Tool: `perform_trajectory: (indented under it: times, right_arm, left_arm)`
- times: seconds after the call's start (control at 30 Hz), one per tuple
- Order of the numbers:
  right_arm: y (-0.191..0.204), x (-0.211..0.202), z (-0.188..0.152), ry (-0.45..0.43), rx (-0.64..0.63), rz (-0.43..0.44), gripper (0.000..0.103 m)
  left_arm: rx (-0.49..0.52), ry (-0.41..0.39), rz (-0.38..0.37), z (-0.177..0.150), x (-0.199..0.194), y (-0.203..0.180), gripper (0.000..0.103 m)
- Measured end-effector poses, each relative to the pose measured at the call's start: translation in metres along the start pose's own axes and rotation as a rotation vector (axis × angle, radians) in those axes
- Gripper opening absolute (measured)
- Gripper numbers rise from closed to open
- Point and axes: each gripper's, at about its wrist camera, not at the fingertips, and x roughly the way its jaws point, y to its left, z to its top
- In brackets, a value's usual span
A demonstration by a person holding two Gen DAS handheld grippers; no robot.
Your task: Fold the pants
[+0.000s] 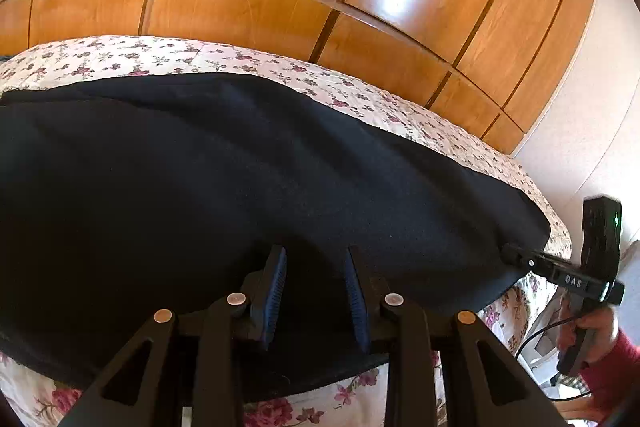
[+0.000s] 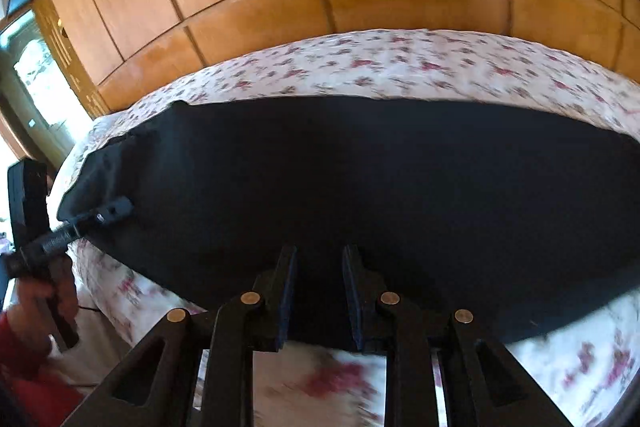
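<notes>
Glossy wooden wardrobe panels [image 1: 248, 11] back a floral quilted bed [image 1: 360, 99]; smooth dark pants [image 1: 240, 167] lie flat, left tool [image 1: 316, 291] and right tool [image 2: 320, 291] both slightly spread, pinching nothing.

A bed covered by a white quilted bedspread printed with small pink and purple flowers [image 1: 360, 99] carries everything. Spread flat across its middle lies a pair of dark navy, soft-fabric pants [image 1: 240, 167], filling the left wrist view from 9 o'clock to 3 o'clock. Flowered bedspread shows bare beyond the pants toward 12 o'clock and again at 6 o'clock along the near edge.
</notes>
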Motion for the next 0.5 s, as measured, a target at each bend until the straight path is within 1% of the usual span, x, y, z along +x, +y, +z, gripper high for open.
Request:
perform_trajectory:
  times: [0.1,0.13,0.2,0.27,0.3,0.33,0.37,0.4,0.43,0.47,0.5]
  right_arm:
    - [-0.003,-0.004,-0.002,-0.007,0.008,-0.021,0.020]
    - [-0.001,-0.004,-0.001,-0.006,-0.003,-0.029,0.023]
    - [0.004,-0.006,0.002,-0.024,0.007,-0.031,0.023]
    - [0.004,-0.013,0.009,-0.088,0.067,0.007,0.023]
    - [0.001,-0.016,0.013,-0.112,0.093,0.019,0.024]
    - [-0.001,-0.016,0.018,-0.119,0.101,0.005,0.024]
    - [0.001,-0.015,0.023,-0.110,0.083,-0.032,0.024]
    - [0.001,-0.010,0.029,-0.099,0.049,-0.090,0.024]
    - [0.000,-0.004,0.032,-0.095,0.030,-0.126,0.024]
    - [-0.002,0.001,0.035,-0.092,0.020,-0.160,0.024]
    - [-0.007,0.007,0.038,-0.086,0.025,-0.195,0.024]
  left_arm:
    - [-0.060,0.015,-0.012,0.010,-0.001,0.002,0.030]
    - [-0.079,0.015,-0.021,0.016,-0.002,0.002,0.030]
    - [-0.092,0.008,-0.030,0.031,-0.001,0.001,0.030]
    - [-0.073,0.004,0.004,0.048,0.004,-0.001,0.030]
    - [-0.055,0.014,0.032,0.058,0.009,-0.003,0.030]
    - [-0.042,0.020,0.047,0.066,0.015,-0.003,0.030]
    - [-0.030,0.032,0.067,0.077,0.025,-0.003,0.030]
    - [-0.023,0.049,0.077,0.085,0.033,-0.002,0.030]
    - [-0.013,0.062,0.081,0.093,0.042,-0.001,0.030]
    - [-0.005,0.065,0.083,0.100,0.052,0.002,0.030]
    - [0.000,0.070,0.102,0.103,0.059,0.007,0.030]
